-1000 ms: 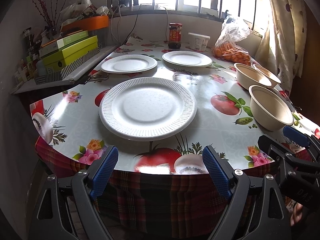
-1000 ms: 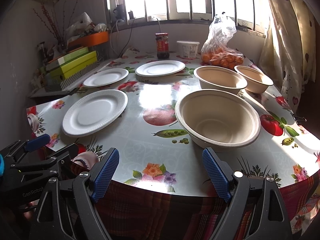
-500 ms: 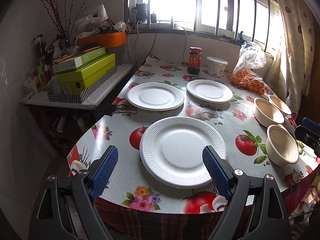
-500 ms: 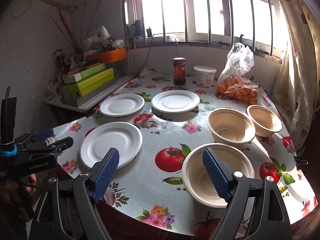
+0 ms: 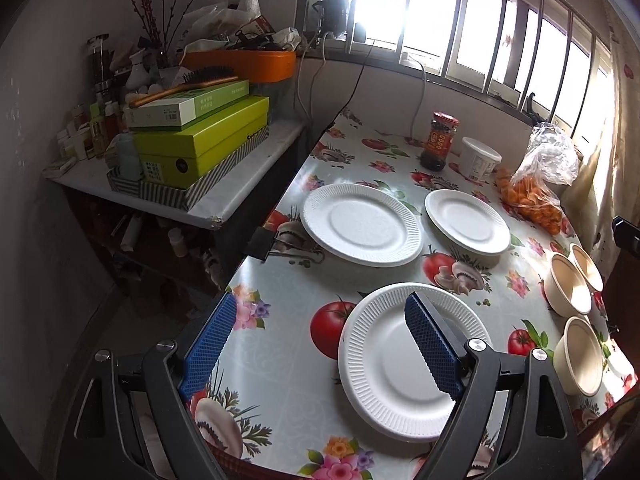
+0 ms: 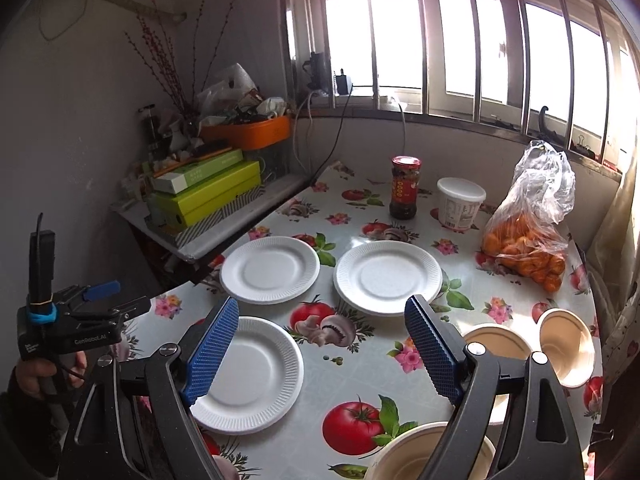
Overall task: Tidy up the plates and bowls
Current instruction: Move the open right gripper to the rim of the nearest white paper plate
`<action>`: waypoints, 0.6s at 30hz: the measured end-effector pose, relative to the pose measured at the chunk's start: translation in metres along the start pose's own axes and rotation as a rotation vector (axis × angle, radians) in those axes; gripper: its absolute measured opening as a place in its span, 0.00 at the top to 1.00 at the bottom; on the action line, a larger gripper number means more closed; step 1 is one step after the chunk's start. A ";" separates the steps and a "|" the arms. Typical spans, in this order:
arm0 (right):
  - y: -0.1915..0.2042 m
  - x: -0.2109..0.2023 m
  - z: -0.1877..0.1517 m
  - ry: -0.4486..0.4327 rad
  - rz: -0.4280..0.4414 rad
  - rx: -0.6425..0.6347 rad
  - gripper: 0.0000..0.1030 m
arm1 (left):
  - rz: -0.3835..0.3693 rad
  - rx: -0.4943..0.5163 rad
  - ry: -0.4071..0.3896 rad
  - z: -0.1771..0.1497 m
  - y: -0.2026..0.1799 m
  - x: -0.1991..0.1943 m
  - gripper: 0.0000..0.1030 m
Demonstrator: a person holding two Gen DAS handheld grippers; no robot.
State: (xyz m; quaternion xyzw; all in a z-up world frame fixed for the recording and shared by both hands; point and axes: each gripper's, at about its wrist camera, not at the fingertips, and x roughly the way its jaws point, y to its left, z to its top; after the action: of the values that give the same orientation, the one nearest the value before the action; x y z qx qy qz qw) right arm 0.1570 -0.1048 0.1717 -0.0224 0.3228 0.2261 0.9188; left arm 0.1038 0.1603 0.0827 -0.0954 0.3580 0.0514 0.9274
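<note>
The left gripper (image 5: 320,344) hangs above the table's near left edge with its blue pads spread wide and nothing between them; the right gripper (image 6: 324,348) is likewise spread and empty over the middle of the table (image 6: 360,364). From left to right, three white paper plates lie flat and apart: the nearest plate (image 5: 400,364) under the left gripper's right pad, a second plate (image 5: 360,230) farther back, and a third plate (image 5: 466,222) beside it. Three tan bowls (image 5: 570,290) sit in a row along the right edge. Nothing is stacked yet. To begin, I would lower the left gripper over the nearest plate's ribbed rim, pinching only the edge, since thin paper will probably flex.
</note>
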 end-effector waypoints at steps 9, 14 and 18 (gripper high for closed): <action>0.008 0.032 0.002 0.030 0.056 -0.003 0.16 | -0.198 -0.062 0.041 0.000 -0.008 0.006 0.16; 0.013 0.040 0.000 0.046 0.069 -0.009 0.16 | -0.294 -0.113 0.051 0.004 -0.013 0.006 0.16; 0.015 0.043 0.002 0.043 0.071 -0.012 0.16 | -0.288 -0.114 0.025 0.007 -0.017 0.003 0.16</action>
State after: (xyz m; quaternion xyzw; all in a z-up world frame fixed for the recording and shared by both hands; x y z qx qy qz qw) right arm 0.1813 -0.0742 0.1494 -0.0215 0.3419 0.2600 0.9028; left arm 0.1134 0.1452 0.0876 -0.1991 0.3488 -0.0631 0.9136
